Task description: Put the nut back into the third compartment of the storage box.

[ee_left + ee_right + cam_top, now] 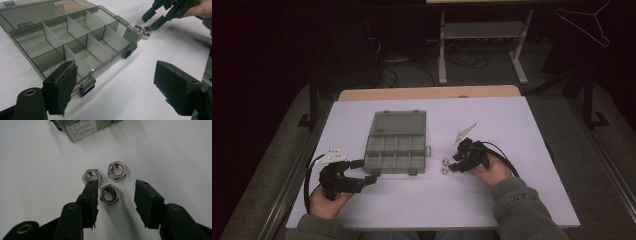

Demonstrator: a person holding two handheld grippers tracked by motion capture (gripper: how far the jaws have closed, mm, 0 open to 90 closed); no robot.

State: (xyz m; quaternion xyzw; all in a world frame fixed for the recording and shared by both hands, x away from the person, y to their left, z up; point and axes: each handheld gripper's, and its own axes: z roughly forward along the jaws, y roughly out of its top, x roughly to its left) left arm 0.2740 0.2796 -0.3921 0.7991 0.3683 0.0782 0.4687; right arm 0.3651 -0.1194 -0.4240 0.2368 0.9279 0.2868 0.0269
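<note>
A grey translucent compartment box lies open in the middle of the white table, its lid flat behind it and its compartments empty. Three steel hex nuts sit just right of the box. My right gripper is open and low over them, its jaws on either side of the nearest nut. Its left fingertip overlaps the left nut; the third nut lies beyond. My left gripper is open with nothing in it at the box's near left corner, by a latch.
The white board lies on a wooden table whose far edge shows behind it. A wire hanger hangs at the upper right. Metal shelf legs and cables stand on the floor beyond.
</note>
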